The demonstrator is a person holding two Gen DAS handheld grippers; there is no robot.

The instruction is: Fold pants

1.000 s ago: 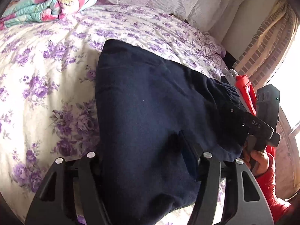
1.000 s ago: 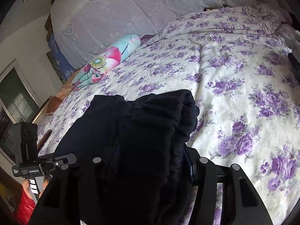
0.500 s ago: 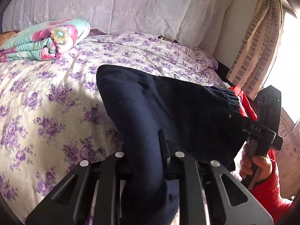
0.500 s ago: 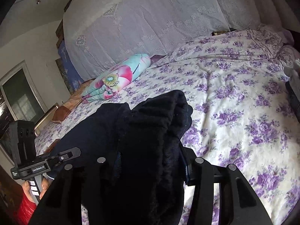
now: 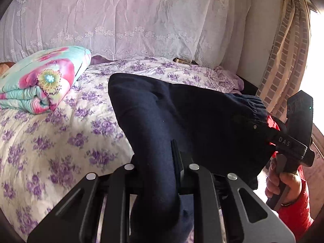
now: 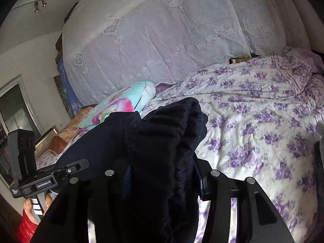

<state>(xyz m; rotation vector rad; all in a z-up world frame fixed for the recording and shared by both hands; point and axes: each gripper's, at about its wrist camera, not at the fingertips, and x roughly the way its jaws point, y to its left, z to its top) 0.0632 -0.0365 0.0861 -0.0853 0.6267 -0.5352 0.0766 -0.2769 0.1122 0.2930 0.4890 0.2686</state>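
We see matt navy cloth pants (image 5: pixel 166 125), fleecy inside at the waistband (image 6: pixel 172 133); a floral cotton-looking bedspread (image 5: pixel 50 141); sheer lace cover (image 5: pixel 131 20); matt black gripper fingers (image 5: pixel 119 194) (shiny metal screws).

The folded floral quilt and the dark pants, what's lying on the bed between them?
Nothing but bare purple-flowered bedspread separates the folded quilt from the pants, clearest in the left wrist view.

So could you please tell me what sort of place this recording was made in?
Most likely a home bedroom. A bed with a purple-flowered sheet fills both views, a folded floral quilt lies on it, and a lace cloth drapes the headboard end. A checked curtain hangs by a bright window.
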